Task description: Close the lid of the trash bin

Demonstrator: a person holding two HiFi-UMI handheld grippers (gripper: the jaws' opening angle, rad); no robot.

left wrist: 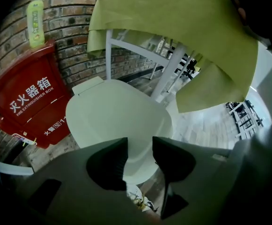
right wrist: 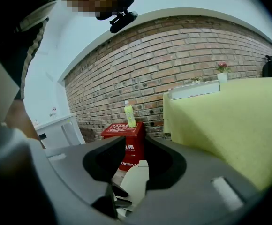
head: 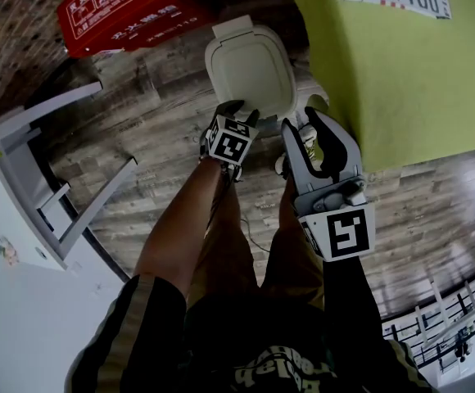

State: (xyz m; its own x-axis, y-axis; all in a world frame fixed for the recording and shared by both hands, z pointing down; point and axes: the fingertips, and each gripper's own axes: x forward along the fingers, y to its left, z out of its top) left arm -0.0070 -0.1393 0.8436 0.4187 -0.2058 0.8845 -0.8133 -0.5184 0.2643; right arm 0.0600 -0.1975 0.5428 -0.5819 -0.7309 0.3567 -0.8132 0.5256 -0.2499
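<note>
The white trash bin stands on the wood floor beside the table, and its oval lid (head: 250, 68) faces up at me. From the side, in the right gripper view, the lid (right wrist: 135, 179) slopes with its front edge lifted off the bin. My left gripper (head: 239, 113) is at that front edge. In the left gripper view its jaws (left wrist: 139, 146) stand apart with the lid (left wrist: 112, 116) just beyond them and nothing pinched. My right gripper (head: 303, 121) hovers open to the right of the bin, holding nothing.
A red fire extinguisher box (head: 127, 11) stands against the brick wall behind the bin, with a green bottle (left wrist: 35, 20) on top. A table under a yellow-green cloth (head: 393, 64) is close on the right. A white shelf frame (head: 49, 187) is at the left.
</note>
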